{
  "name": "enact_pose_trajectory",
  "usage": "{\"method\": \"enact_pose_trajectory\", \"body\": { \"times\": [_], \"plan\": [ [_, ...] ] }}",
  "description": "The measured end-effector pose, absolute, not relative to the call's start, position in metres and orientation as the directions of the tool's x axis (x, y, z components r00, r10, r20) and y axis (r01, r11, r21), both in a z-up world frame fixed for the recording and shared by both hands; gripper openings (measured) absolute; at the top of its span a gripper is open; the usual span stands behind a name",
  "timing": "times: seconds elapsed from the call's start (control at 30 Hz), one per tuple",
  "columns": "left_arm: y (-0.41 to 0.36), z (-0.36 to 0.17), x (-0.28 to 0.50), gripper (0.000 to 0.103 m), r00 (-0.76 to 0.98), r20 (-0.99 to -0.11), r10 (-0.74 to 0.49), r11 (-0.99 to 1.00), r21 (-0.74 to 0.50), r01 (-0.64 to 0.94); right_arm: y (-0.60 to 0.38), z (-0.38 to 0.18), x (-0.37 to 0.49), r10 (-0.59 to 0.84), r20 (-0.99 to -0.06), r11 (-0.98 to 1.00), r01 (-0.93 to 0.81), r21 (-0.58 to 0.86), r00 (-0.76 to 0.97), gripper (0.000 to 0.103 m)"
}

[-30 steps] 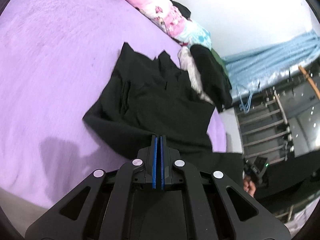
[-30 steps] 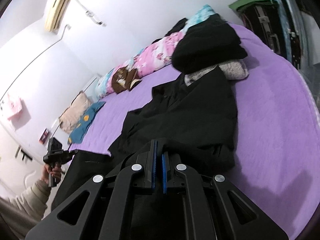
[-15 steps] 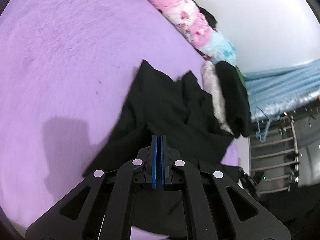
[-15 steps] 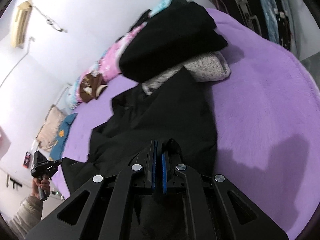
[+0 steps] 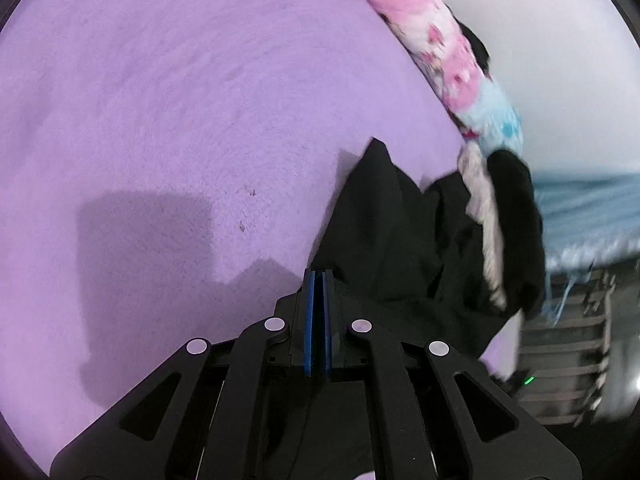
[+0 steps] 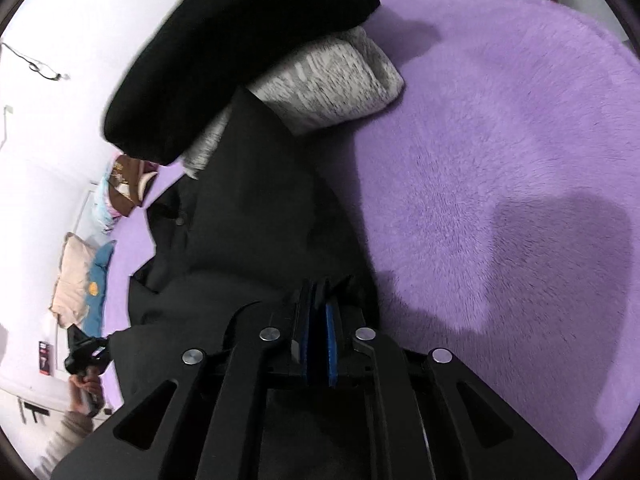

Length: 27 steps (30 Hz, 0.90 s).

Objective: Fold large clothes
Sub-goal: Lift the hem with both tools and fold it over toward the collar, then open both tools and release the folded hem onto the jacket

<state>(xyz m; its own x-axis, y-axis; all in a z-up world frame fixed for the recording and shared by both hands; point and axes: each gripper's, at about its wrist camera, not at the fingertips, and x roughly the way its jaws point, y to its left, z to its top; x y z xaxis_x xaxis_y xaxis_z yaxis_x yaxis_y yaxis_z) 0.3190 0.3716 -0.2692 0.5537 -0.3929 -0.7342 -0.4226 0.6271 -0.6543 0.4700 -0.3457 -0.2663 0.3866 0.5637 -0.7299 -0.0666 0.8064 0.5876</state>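
Note:
A large black garment (image 5: 384,232) lies crumpled on the purple fleece bed cover (image 5: 180,100), its near edge drawn over its far part. My left gripper (image 5: 318,276) hangs low over the cover at the garment's left edge. Its blue pads are almost together, just starting to part, with a thin dark strip of cloth between them. In the right wrist view the black garment (image 6: 256,216) fills the middle. My right gripper (image 6: 319,284) sits at its right edge, jaws opening, a clear gap between the pads with dark cloth still in it.
A folded black item (image 6: 224,52) on a grey knit one (image 6: 332,80) stands just beyond the garment. A pink floral quilt (image 5: 432,40) runs along the wall. Pillows (image 6: 72,280) lie far left, and a metal rack (image 5: 560,360) stands off the bed's end.
Both grippers moved forward and down over the bed, carrying the garment's near edge toward the folded stack. The right gripper's pads have parted; the left's look almost unchanged.

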Motion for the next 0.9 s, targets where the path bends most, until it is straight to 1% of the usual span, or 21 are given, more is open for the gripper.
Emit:
{"method": "enact_pose_trajectory", "body": {
  "times": [0.03, 0.07, 0.1, 0.13, 0.2, 0.23, 0.27, 0.3, 0.33, 0.37, 0.4, 0.43, 0.5, 0.57, 0.6, 0.63, 0.7, 0.73, 0.8, 0.9],
  "plan": [
    [0.37, -0.267, 0.318, 0.005, 0.543, -0.746, -0.385, 0.652, -0.637, -0.411, -0.347, -0.26, 0.465, 0.553, -0.731, 0.815, -0.078, 0.574, 0.4, 0.031],
    [0.367, -0.262, 0.315, 0.005, 0.53, -0.761, -0.375, 0.683, -0.613, -0.397, -0.349, -0.252, 0.46, 0.534, -0.734, 0.828, -0.083, 0.555, 0.42, 0.041],
    [0.364, -0.257, 0.311, 0.005, 0.517, -0.774, -0.366, 0.713, -0.59, -0.378, -0.353, -0.242, 0.452, 0.518, -0.729, 0.837, -0.087, 0.54, 0.447, 0.056],
    [0.36, -0.252, 0.304, 0.007, 0.508, -0.785, -0.354, 0.737, -0.569, -0.365, -0.356, -0.237, 0.447, 0.524, -0.718, 0.832, -0.094, 0.547, 0.458, 0.057],
    [0.353, -0.243, 0.294, 0.016, 0.504, -0.799, -0.329, 0.767, -0.537, -0.35, -0.358, -0.223, 0.434, 0.519, -0.714, 0.838, -0.115, 0.534, 0.47, 0.057],
    [0.347, -0.237, 0.286, 0.023, 0.51, -0.803, -0.309, 0.783, -0.519, -0.343, -0.357, -0.216, 0.427, 0.511, -0.712, 0.845, -0.127, 0.52, 0.481, 0.057],
    [0.342, -0.232, 0.279, 0.026, 0.519, -0.802, -0.296, 0.793, -0.51, -0.335, -0.355, -0.21, 0.42, 0.504, -0.713, 0.852, -0.144, 0.504, 0.487, 0.059],
    [0.335, -0.226, 0.269, 0.03, 0.528, -0.8, -0.286, 0.799, -0.503, -0.33, -0.346, -0.202, 0.408, 0.482, -0.725, 0.872, -0.183, 0.455, 0.492, 0.062],
    [0.328, -0.222, 0.262, 0.043, 0.534, -0.8, -0.274, 0.802, -0.496, -0.332, -0.339, -0.196, 0.4, 0.466, -0.731, 0.883, -0.214, 0.417, 0.498, 0.065],
    [0.321, -0.218, 0.255, 0.061, 0.542, -0.801, -0.254, 0.806, -0.485, -0.34, -0.331, -0.189, 0.389, 0.444, -0.738, 0.896, -0.26, 0.36, 0.508, 0.067],
    [0.313, -0.214, 0.243, 0.069, 0.559, -0.801, -0.214, 0.807, -0.468, -0.36, -0.314, -0.182, 0.372, 0.415, -0.743, 0.905, -0.323, 0.277, 0.525, 0.071],
    [0.305, -0.211, 0.233, 0.078, 0.57, -0.8, -0.185, 0.806, -0.455, -0.378, -0.303, -0.179, 0.36, 0.403, -0.742, 0.903, -0.365, 0.227, 0.535, 0.075],
    [0.284, -0.212, 0.213, 0.079, 0.575, -0.799, -0.174, 0.806, -0.451, -0.384, -0.271, -0.174, 0.327, 0.369, -0.74, 0.88, -0.468, 0.084, 0.562, 0.081],
    [0.268, -0.215, 0.203, 0.081, 0.564, -0.809, -0.167, 0.811, -0.438, -0.388, -0.248, -0.176, 0.298, 0.342, -0.731, 0.847, -0.531, -0.033, 0.59, 0.083],
    [0.26, -0.219, 0.196, 0.081, 0.55, -0.817, -0.173, 0.808, -0.438, -0.395, -0.23, -0.181, 0.278, 0.323, -0.722, 0.809, -0.574, -0.125, 0.612, 0.084],
    [0.253, -0.223, 0.192, 0.081, 0.54, -0.819, -0.195, 0.797, -0.453, -0.4, -0.218, -0.187, 0.262, 0.301, -0.708, 0.779, -0.593, -0.204, 0.639, 0.084],
    [0.245, -0.231, 0.18, 0.081, 0.553, -0.781, -0.29, 0.733, -0.552, -0.396, -0.196, -0.2, 0.235, 0.262, -0.679, 0.716, -0.61, -0.339, 0.685, 0.084],
    [0.243, -0.237, 0.174, 0.081, 0.563, -0.754, -0.338, 0.687, -0.607, -0.4, -0.189, -0.203, 0.223, 0.258, -0.673, 0.696, -0.616, -0.368, 0.693, 0.084],
    [0.242, -0.249, 0.166, 0.084, 0.577, -0.721, -0.384, 0.613, -0.666, -0.425, -0.177, -0.215, 0.207, 0.25, -0.665, 0.658, -0.627, -0.417, 0.704, 0.084],
    [0.248, -0.267, 0.161, 0.084, 0.599, -0.65, -0.468, 0.483, -0.755, -0.443, -0.165, -0.229, 0.189, 0.236, -0.669, 0.607, -0.644, -0.465, 0.705, 0.084]
  ]
}}
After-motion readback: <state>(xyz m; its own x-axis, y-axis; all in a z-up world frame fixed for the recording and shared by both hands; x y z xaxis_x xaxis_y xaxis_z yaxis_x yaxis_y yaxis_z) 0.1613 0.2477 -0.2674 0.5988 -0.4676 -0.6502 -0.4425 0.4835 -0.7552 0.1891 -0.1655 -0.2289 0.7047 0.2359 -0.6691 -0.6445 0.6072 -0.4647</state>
